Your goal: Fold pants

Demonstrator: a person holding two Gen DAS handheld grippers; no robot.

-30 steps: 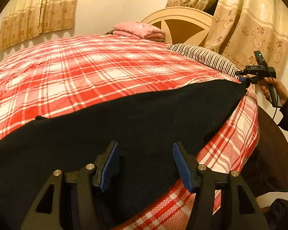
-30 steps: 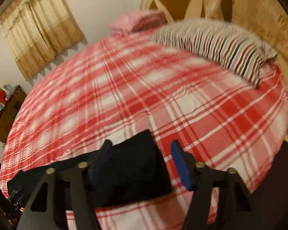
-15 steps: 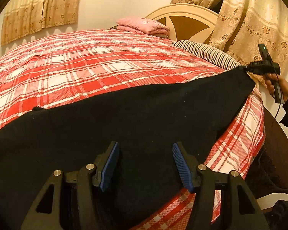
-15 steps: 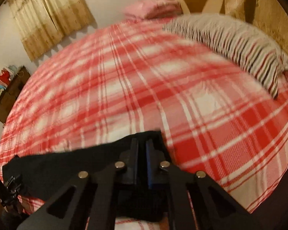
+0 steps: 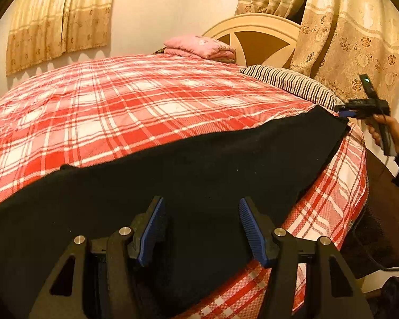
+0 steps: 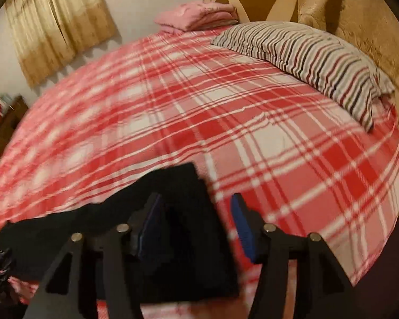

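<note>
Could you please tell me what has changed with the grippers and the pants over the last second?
The right gripper clamped shut on the end of the black pants half a second ago and its jaws are now opening, pads clear of the cloth. The left gripper stayed open above the pants, which still lie along the plaid bedspread.

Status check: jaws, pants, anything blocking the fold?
Left gripper open over the black pants. Right gripper opening, jaws off the pants' end. Pants flat along bed edge. Striped pillow well clear.
</note>
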